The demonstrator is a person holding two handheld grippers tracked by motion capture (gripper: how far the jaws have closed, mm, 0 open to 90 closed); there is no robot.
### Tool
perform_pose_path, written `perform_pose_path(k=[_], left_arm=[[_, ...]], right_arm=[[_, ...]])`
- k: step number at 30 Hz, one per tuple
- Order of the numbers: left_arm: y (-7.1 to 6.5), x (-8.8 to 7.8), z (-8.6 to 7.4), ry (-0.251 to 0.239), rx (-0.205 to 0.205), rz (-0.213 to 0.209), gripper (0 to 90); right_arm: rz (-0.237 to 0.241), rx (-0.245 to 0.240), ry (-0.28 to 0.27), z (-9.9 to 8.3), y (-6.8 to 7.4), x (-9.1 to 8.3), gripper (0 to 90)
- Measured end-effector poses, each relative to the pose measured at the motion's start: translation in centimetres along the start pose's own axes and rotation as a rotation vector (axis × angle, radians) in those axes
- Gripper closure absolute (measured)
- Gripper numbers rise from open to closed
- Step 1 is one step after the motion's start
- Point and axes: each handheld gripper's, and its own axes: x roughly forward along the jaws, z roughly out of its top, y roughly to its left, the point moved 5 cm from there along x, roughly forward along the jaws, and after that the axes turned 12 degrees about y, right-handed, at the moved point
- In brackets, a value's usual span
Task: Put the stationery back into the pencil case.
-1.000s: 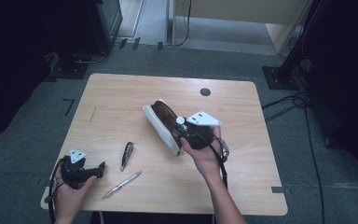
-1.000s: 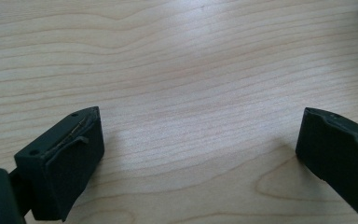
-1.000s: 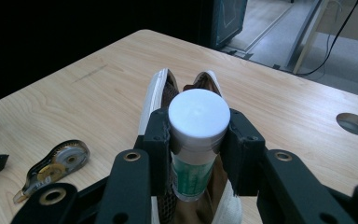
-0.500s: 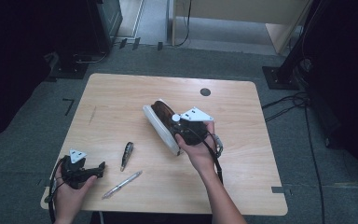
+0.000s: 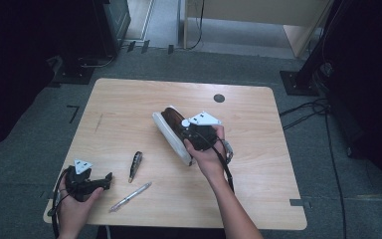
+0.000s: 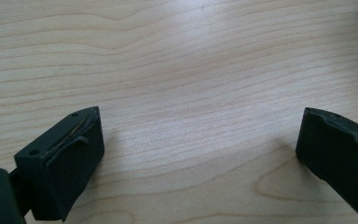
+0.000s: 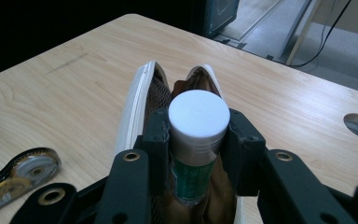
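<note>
On the light wooden table (image 5: pixel 129 114) lies a small dark correction tape dispenser (image 5: pixel 136 165), and just beside it, nearer to the front edge, a slim clear pen (image 5: pixel 130 196) lies at an angle. A round grey hole cover (image 5: pixel 219 98) sits near the far edge.

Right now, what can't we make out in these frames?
- Tube in the right gripper: lower end hidden by the jaws; green label too cropped to read in the right gripper view.
- Pouch: inside hidden by the right gripper and hand, high view.
- Pen and small dark object: too small to identify markings, high view.
- Correction tape: cut off by the frame edge and gripper body.
</note>
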Motion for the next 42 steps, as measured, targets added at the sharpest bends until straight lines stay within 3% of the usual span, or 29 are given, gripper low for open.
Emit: perform_pose_path(k=[8,28,42], left_arm=[[0.0,0.0,0.0,0.000,0.001,-0.001,1.2],[0.0,0.0,0.0,0.000,0.001,0.000,1.2],[0.0,0.0,0.0,-0.001,0.000,0.000,1.2]], right_arm=[[0.028,-0.004,-0.007,1.1,0.2,1.1,65.5],[0.034,0.003,0.020,2.3,0.3,3.7,65.4],[0.061,-0.017,0.046,1.7,0.1,4.2,64.6]])
